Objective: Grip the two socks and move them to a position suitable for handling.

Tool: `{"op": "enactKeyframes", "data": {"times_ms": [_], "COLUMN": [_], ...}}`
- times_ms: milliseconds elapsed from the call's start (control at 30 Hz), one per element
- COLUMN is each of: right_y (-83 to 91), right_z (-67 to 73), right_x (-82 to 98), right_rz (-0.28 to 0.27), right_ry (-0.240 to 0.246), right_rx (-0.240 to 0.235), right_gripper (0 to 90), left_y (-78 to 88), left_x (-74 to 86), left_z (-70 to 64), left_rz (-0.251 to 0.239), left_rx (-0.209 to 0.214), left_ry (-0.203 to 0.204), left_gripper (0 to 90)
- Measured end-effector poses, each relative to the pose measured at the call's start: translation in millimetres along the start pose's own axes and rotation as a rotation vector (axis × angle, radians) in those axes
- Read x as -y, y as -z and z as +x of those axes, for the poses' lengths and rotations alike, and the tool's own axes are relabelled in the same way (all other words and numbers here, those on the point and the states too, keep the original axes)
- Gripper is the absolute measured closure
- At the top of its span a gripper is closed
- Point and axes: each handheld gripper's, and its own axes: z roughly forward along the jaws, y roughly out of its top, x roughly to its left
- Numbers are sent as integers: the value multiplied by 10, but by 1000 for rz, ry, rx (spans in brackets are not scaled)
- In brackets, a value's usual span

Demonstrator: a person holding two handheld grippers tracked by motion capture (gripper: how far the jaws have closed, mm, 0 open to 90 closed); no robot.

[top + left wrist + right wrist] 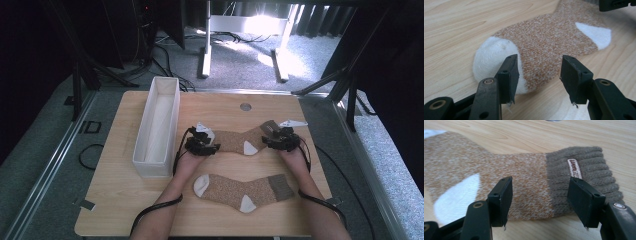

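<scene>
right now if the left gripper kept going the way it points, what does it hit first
Most likely the white toe of the far sock: it lies just ahead of the open left gripper, though one view leaves unclear whether the jaws already touch it.

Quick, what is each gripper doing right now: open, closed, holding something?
Left gripper: open, over the white toe of the far sock.
Right gripper: open, over that sock's brown cuff.

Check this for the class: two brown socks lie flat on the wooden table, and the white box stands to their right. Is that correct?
Not quite. In the high view the white box stands to the left of the two brown socks, which do lie flat on the wooden table.
</scene>
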Motion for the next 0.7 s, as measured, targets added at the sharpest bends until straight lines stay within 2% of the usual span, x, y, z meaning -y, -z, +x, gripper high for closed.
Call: {"op": "enactKeyframes", "data": {"times_ms": [200,367,467,567,700], "right_y": [-76,-72,-67,-54,-41], "right_z": [64,78,81,86,110], "right_x": [-2,12,3,6,16], "right_rz": [33,47,63,68,71], "right_ry": [43,52,48,40,33], "right_rx": [44,47,43,25,-7], "right_gripper": [372,430,501,624,738], "left_y": [-89,-103,-107,-114,-125], "left_x": [9,18,30,17,3], "left_z": [6,11,20,12,7], "left_rz": [23,35,42,56,69], "left_rx": [-16,-30,-46,-63,-48], "left_ry": [-5,-28,-31,-37,-29], "left_gripper": [458,489,585,646,769]}}
